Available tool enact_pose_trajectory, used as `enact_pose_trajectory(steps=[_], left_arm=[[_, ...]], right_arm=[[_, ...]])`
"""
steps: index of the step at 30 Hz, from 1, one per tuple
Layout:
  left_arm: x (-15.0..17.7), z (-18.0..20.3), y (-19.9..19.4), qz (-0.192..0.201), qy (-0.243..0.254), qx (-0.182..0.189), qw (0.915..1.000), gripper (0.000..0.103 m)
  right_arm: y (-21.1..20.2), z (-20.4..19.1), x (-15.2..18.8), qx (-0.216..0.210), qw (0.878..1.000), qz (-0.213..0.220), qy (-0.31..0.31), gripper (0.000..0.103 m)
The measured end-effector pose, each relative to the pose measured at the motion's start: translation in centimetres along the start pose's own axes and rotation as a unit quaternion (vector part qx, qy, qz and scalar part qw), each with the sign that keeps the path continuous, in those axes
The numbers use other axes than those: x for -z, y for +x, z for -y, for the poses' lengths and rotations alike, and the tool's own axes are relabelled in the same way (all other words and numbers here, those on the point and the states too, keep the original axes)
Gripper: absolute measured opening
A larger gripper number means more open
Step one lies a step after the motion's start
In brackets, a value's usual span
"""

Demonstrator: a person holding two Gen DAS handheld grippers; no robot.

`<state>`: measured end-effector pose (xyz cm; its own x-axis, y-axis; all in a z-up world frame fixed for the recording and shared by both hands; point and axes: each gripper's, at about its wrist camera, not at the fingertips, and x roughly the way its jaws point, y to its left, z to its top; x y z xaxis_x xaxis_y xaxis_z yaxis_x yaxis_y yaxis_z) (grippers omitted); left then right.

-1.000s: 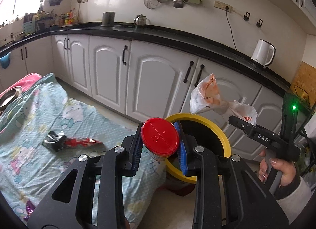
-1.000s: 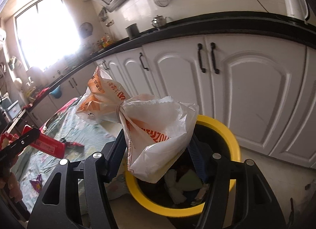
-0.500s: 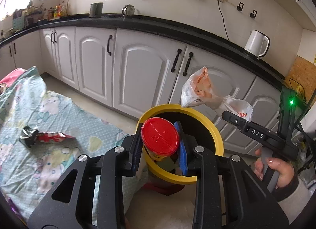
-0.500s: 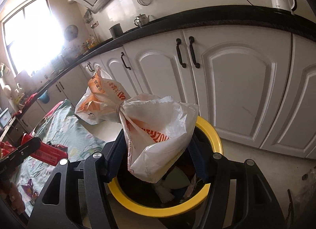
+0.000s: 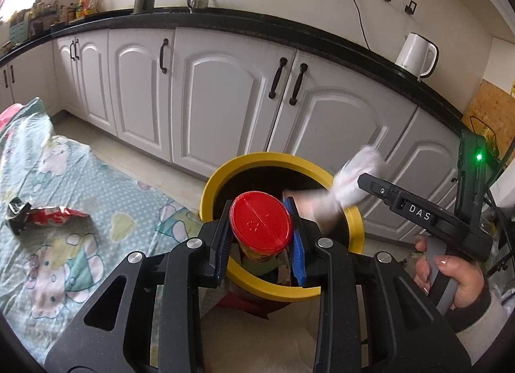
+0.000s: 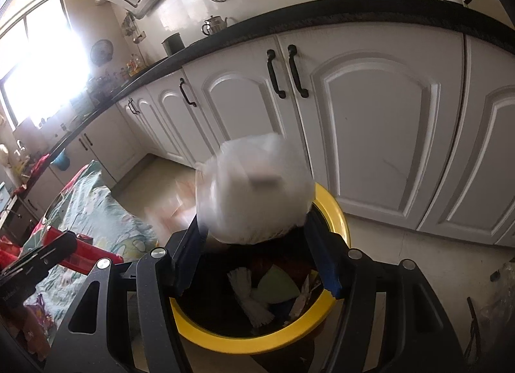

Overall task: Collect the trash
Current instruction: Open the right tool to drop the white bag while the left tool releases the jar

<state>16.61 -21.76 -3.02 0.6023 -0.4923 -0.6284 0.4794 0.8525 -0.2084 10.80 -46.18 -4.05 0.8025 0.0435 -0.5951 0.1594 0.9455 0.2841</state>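
Plastic bag (image 6: 257, 189), blurred between parted right gripper (image 6: 257, 257) jaws, being dropped into yellow-rimmed bin (image 6: 331, 202); left gripper (image 5: 260, 237), at nine o'clock, clamped on red-lidded can (image 5: 260, 225), judged next for release.

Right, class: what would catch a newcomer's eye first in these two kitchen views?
The yellow-rimmed bin on the floor before the white cabinets, already holding rubbish. Just above its mouth, the left gripper clamps a red-lidded tub, while a blurred white plastic bag sits at the right gripper, also over the bin.
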Motion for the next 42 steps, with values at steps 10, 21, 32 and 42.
enact_pose_trajectory(steps=[10,21,32,42], left_arm=[[0.2,0.4,3.6,-0.026,0.002,0.010,0.9996,0.024],[-0.6,0.7,5.8,-0.037,0.002,0.007,0.9993,0.026],[-0.2,-0.1,5.3,-0.050,-0.008,-0.014,0.9986,0.091],[-0.5,-1.2,2.7,-0.024,-0.024,-0.038,0.9987,0.092]], right_arm=[[1.3,0.8,0.6,0.008,1.000,-0.010,0.008,0.060],[1.0,2.4,0.2,0.012,0.999,-0.004,0.037,0.070],[0.3,3.2,-0.1,0.018,0.998,0.009,0.055,0.082],[-0.6,1.2,-0.4,0.021,0.999,0.022,0.020,0.087]])
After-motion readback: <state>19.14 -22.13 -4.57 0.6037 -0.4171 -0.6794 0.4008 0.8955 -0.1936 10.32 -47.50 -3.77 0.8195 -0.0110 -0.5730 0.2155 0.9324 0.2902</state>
